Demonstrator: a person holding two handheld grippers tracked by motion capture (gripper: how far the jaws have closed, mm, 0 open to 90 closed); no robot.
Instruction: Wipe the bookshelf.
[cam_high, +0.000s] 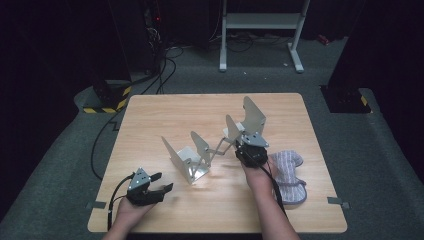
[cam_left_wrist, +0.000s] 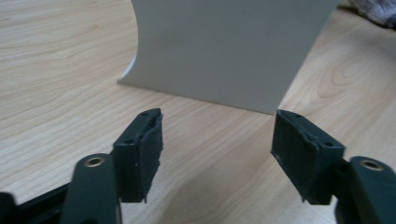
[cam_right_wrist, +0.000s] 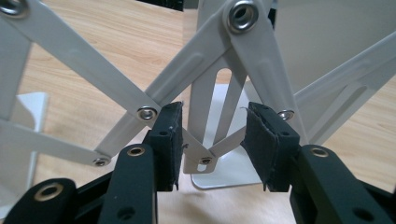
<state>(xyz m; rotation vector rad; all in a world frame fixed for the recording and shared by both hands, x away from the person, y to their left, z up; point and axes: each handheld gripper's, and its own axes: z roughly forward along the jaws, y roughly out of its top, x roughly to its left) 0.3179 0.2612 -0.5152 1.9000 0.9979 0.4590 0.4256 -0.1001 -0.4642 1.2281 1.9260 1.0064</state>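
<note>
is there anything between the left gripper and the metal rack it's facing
Nothing visible. The left gripper has its jaws open and empty over bare table, and the rack's nearest end plate stands straight ahead with only wood between. The right gripper already straddles the rack's scissor links.

- White sheet-metal expanding rack (cam_high: 212, 145) with scissor-link arms sits mid-table and blocks the centre from near-left to far-right.
- Upright plates of the rack (cam_high: 254, 116) wall off the far-right part; passage between plates is narrow and crossed by the links.
- Right gripper (cam_right_wrist: 212, 147) sits in among the links, jaws either side of a link joint; bars close on both sides, little side room.
- Left gripper (cam_high: 160, 182) has bare light wooden tabletop (cam_high: 150, 115) around it, nothing between its open jaws; the near rack plate stands just ahead.
- Grey striped cloth mitt (cam_high: 289, 175) takes the near-right area, beside the right hand.
- Table's left strip, far-left corner and front edge are free.
</note>
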